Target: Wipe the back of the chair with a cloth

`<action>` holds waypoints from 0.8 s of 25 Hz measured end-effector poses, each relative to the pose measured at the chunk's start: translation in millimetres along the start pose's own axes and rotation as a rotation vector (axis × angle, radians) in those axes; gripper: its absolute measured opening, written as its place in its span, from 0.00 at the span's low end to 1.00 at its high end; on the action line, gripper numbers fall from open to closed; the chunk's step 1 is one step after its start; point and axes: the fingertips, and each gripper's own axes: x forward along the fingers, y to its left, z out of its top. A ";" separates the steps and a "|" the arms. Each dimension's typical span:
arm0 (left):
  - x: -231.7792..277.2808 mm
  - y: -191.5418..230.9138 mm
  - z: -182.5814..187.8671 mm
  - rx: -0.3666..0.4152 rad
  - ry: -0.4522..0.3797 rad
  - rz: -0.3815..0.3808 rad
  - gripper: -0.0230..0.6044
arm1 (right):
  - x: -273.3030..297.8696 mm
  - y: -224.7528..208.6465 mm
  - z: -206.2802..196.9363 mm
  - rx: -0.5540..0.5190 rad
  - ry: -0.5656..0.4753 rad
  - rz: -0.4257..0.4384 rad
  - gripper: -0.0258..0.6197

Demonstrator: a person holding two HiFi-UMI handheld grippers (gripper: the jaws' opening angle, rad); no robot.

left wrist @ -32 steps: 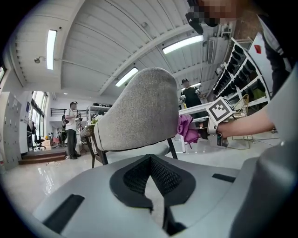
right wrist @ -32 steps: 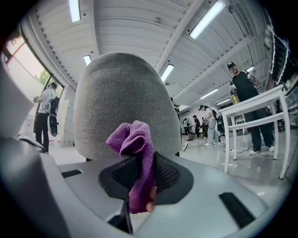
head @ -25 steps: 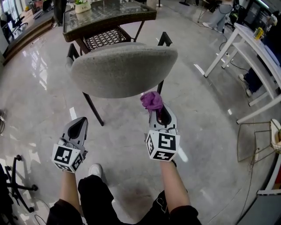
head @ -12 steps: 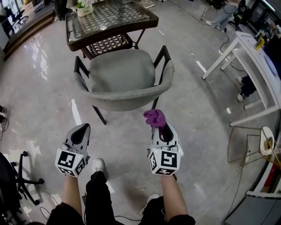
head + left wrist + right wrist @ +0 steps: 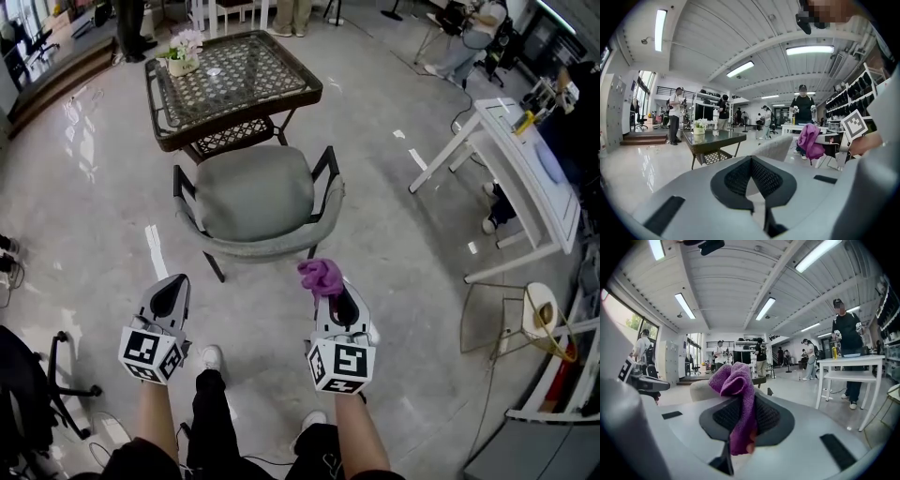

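Two hand-held grippers are held out low over the pale floor [image 5: 84, 225], just short of the grey chair [image 5: 253, 192]. The right hand-held gripper [image 5: 330, 284] [image 5: 740, 397] pinches a purple cloth [image 5: 321, 276] [image 5: 736, 380], which bunches above its tips and hangs down between the jaws. The cloth is near the chair's curved back [image 5: 272, 247] but not touching it. The left hand-held gripper [image 5: 172, 281] [image 5: 751, 158] has its jaws pressed together on nothing. Beyond the chair stands a glass-topped table [image 5: 234, 70] with a flower pot [image 5: 178, 58].
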 end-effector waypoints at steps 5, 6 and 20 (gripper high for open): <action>-23.6 -6.8 62.0 -0.010 -0.029 0.000 0.05 | -29.1 5.1 54.9 0.011 0.008 -0.012 0.17; -28.0 -6.8 73.9 -0.010 -0.036 0.001 0.05 | -34.0 5.6 65.3 0.010 0.011 -0.014 0.17; -81.2 -11.0 210.0 0.007 -0.128 0.008 0.05 | -83.4 16.6 183.7 0.002 0.001 -0.030 0.17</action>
